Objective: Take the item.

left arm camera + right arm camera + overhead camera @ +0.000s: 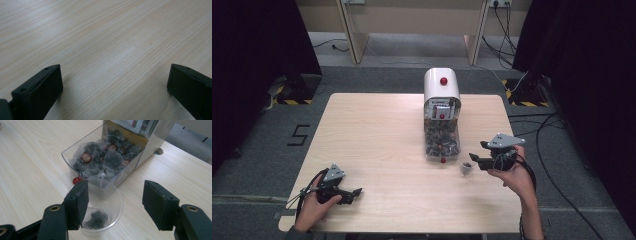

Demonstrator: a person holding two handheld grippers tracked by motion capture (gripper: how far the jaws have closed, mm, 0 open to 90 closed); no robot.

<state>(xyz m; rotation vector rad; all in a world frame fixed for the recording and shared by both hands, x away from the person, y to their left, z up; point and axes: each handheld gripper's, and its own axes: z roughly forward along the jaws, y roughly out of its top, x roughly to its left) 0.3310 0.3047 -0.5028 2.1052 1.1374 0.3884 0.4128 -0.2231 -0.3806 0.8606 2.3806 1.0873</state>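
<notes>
A white dispenser (441, 90) with a red knob stands at the back middle of the table, and its clear tray (442, 142) holds several dark tea bags (105, 157). Just right of the tray's front stands a small clear plastic cup (466, 169), with one tea bag (96, 218) lying in its bottom. My right gripper (115, 197) is open and hovers over the cup (110, 202), one jaw above its rim, nothing between the pads. At the front left, my left gripper (355, 195) rests low over bare wood, open and empty (115, 72).
The light wooden table (377, 135) has broad bare room on its left and middle. A red tab (76, 180) sticks out at the tray's front. Cables (542, 135) trail on the floor to the right of the table.
</notes>
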